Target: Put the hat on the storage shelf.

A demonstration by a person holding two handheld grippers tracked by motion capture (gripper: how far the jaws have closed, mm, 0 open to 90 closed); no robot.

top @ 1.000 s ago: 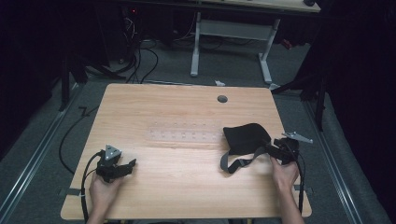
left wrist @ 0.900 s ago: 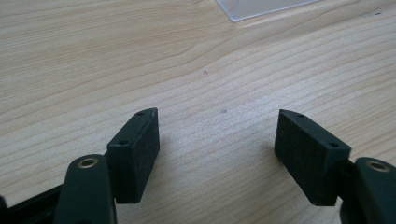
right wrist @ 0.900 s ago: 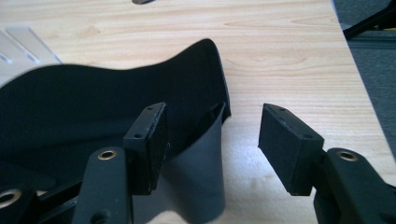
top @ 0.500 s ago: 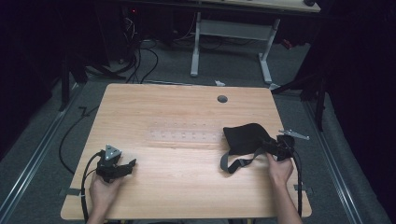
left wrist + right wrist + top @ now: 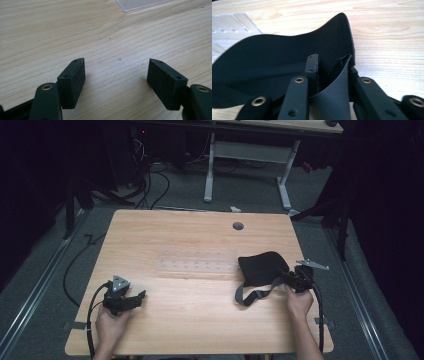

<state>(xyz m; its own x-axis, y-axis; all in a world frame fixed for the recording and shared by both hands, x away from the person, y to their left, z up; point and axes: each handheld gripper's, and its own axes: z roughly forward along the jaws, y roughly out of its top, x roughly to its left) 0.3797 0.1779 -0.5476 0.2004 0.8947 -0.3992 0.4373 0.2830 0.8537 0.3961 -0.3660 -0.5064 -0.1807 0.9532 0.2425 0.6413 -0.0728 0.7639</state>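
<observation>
Two grippers are at work over the wooden bench [image 5: 195, 240], but the step belongs to the right gripper [image 5: 286, 277], whose jaws have just been closing on the near edge of a black fabric pouch [image 5: 260, 267] lying at the bench's right side, just beside a clear plastic strip [image 5: 197, 266]. In the right gripper view the pads [image 5: 312, 65] pinch a fold of the pouch's fabric together with the start of its grey strap [image 5: 332, 100], which loops loosely toward the person in the high view. A sound grip here would catch the pouch's edge itself (not the strap alone), since soft cloth is likely to slide out of a shallow pinch once lifted. Before any pull, the jaws should be seated deep and squeezed fully. The left gripper [image 5: 131, 299] rests low near the bench's near left corner, its jaws apart with bare wood between them, well apart from the pouch; it could steady the far edge if the fabric drags.
</observation>
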